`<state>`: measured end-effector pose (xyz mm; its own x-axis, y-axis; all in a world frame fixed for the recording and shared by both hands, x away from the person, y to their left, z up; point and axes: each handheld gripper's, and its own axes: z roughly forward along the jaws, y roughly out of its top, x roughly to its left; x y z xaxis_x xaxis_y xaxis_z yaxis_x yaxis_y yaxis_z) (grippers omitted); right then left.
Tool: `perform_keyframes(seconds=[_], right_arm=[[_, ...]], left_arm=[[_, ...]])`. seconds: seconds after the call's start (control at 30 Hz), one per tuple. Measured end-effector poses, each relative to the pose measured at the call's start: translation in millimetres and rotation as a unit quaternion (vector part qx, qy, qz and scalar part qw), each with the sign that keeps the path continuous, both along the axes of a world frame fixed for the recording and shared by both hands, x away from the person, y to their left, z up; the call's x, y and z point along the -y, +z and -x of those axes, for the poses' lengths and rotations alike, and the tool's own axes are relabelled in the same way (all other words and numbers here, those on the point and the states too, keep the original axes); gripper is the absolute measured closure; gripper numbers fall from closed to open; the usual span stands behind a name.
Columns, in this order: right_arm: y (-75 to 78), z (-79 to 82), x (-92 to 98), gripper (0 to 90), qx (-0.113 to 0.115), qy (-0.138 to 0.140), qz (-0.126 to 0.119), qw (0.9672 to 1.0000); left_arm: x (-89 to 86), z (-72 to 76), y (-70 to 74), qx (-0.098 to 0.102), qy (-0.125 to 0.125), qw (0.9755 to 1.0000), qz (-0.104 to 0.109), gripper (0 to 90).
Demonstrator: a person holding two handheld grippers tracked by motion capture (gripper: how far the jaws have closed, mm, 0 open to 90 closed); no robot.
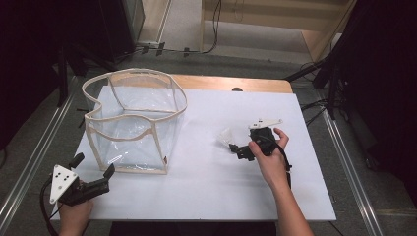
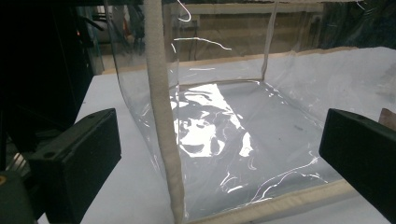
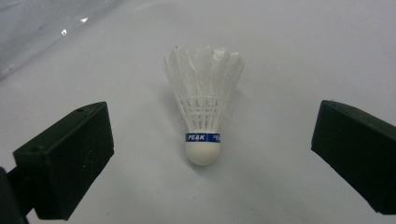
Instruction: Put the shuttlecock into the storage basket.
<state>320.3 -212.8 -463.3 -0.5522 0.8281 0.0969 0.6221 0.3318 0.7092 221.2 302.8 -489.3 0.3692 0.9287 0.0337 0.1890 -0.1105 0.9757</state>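
The left gripper (image 1: 93, 167) sat at the near left corner of the white table (image 1: 206, 191), just in front of the clear bag (image 1: 135, 120), with its jaws spread wide and nothing between them; the bag stood open on the table, see-through with a cream edge. To the right of the bag, well apart from it, the right gripper (image 1: 235, 147) was in a hand (image 1: 269, 157), jaws wide too and holding nothing; a white shuttlecock (image 3: 204, 109) lay on the table just past them, round end toward the gripper, with a blue band (image 3: 202, 137) that said PEAK.
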Motion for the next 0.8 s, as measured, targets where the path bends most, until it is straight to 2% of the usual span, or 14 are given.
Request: perform_keyframes(seconds=[0.03, 0.2, 0.37, 0.4, 0.43, 0.5, 0.53, 0.57, 0.6, 0.8], right_arm=[[-1.8, 0.2, -2.2, 0.0, -0.002, 0.005, 0.009, 1.0000], [-9.3, -0.1, -8.1, 0.0, -0.015, 0.013, 0.009, 0.9998], [-15.1, -1.3, -15.3, 0.0, -0.027, 0.019, 0.026, 0.9991], [-17.5, -1.2, -17.0, 8.8, -0.028, 0.014, 0.031, 0.9990], [-19.0, -1.6, -17.4, 12.1, -0.029, 0.009, 0.033, 0.9990], [-20.4, -2.1, -17.6, 12.3, -0.033, 0.007, 0.035, 0.9988], [-23.5, -3.4, -18.1, 18.8, -0.038, 0.009, 0.039, 0.9985], [-23.5, -3.4, -18.1, 18.8, -0.038, 0.009, 0.039, 0.9985], [-26.1, -4.1, -18.5, 23.1, -0.043, 0.006, 0.038, 0.9983], [-30.7, -5.2, -19.7, 30.1, -0.053, 0.003, 0.048, 0.9975]], left_arm=[[-0.3, 0.0, 0.0, 0.001, 0.000, 1.0000, 0.001, 0.0], [-0.3, -0.1, 0.0, 0.000, 0.000, 1.0000, 0.001, 0.0], [-0.2, -0.1, 0.0, 0.000, -0.001, 1.0000, 0.001, 0.0], [-0.2, -0.2, 0.0, 0.000, -0.001, 1.0000, 0.001, 0.0], [-0.1, -0.2, 0.0, 0.000, -0.001, 1.0000, 0.001, 0.0], [-0.1, -0.1, 0.0, 0.000, -0.001, 1.0000, 0.001, 0.0], [-0.1, -0.1, 0.0, 0.000, -0.001, 1.0000, 0.001, 0.0], [-0.1, -0.1, 0.0, 0.000, -0.001, 1.0000, 0.001, 0.0], [0.0, -0.2, 0.0, 0.000, -0.001, 1.0000, 0.000, 0.0], [0.1, -0.3, 0.0, 0.000, -0.001, 1.0000, 0.000, 0.0]])
